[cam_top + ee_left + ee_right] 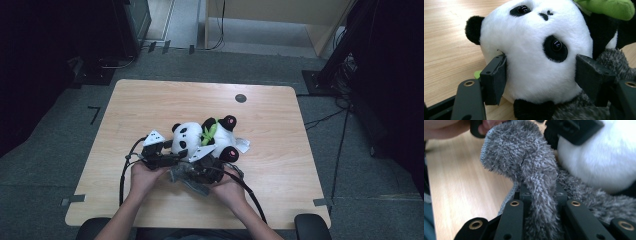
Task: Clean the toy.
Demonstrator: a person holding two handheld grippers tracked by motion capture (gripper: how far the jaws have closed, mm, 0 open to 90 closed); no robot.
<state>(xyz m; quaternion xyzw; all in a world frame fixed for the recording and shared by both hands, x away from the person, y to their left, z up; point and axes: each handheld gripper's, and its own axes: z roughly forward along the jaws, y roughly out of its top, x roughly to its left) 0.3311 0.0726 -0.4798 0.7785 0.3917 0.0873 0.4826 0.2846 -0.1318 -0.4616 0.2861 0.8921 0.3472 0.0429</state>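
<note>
The left gripper [540, 75] stands spread around the plush panda's head [534, 50], pads barely touching. The right gripper [541, 202] pinches a grey fuzzy cloth [529, 165] beside it. Tugging could roll the unheld panda off the wooden table [270, 165], onto grey carpet [50, 160].

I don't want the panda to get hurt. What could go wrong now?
The left gripper sits around the panda's head without squeezing, so the panda might roll away. The right gripper pinches the grey fuzzy cloth that lies under the panda; a pull could drag or tip the toy.
</note>
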